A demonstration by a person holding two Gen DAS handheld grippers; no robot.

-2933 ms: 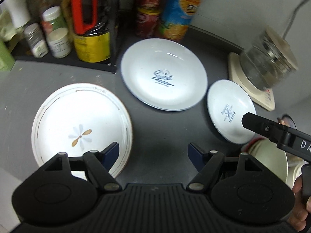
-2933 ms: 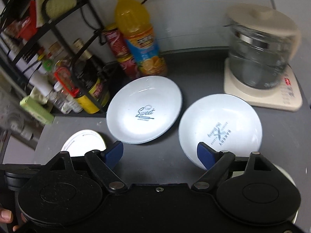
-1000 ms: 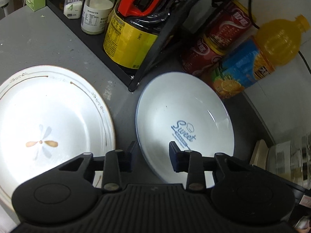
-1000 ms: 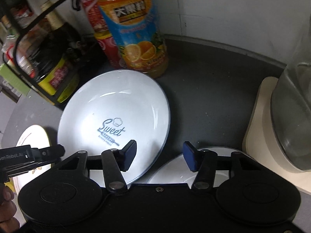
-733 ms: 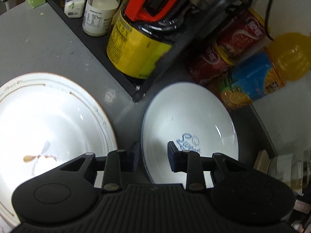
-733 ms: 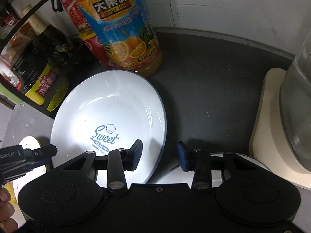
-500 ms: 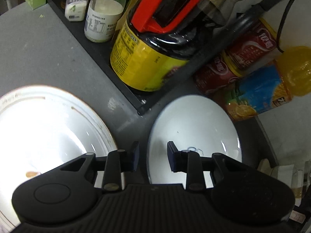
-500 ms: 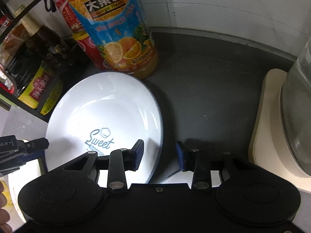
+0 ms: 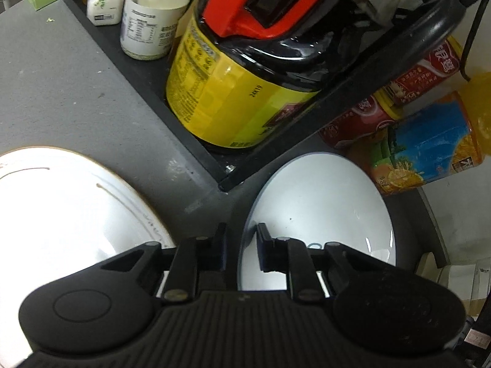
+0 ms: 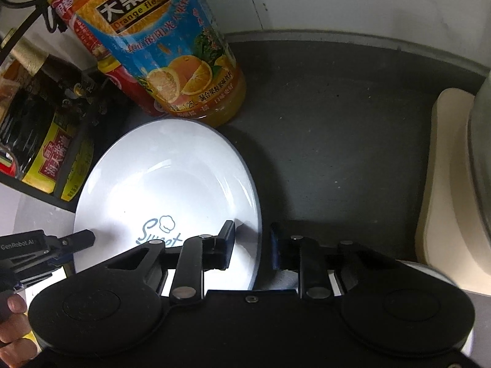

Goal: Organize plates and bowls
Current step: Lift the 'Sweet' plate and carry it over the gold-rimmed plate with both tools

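The white plate with a blue rim and "Sweet" print (image 9: 319, 202) (image 10: 165, 178) lies on the dark counter, held from both sides. My left gripper (image 9: 241, 239) has its jaws narrowed onto the plate's left rim, one finger on each side of the edge. The right gripper (image 10: 253, 239) is closed the same way on the plate's right rim. The left gripper's tip (image 10: 76, 240) also shows in the right wrist view, at the plate's far edge. A gold-rimmed white plate (image 9: 61, 208) lies to the left. Part of another white plate (image 10: 435, 276) shows behind the right gripper.
An orange juice bottle (image 10: 172, 61) and red cans (image 9: 362, 122) stand just behind the plate. A yellow-labelled sauce jug (image 9: 233, 98) sits on a black rack beside them. A cream kettle base (image 10: 445, 184) is at the right. A hand (image 10: 12, 322) holds the left gripper.
Both grippers have moved in from open positions over the plates to opposite rims of the "Sweet" plate. Their jaws have steadily narrowed around its edge.
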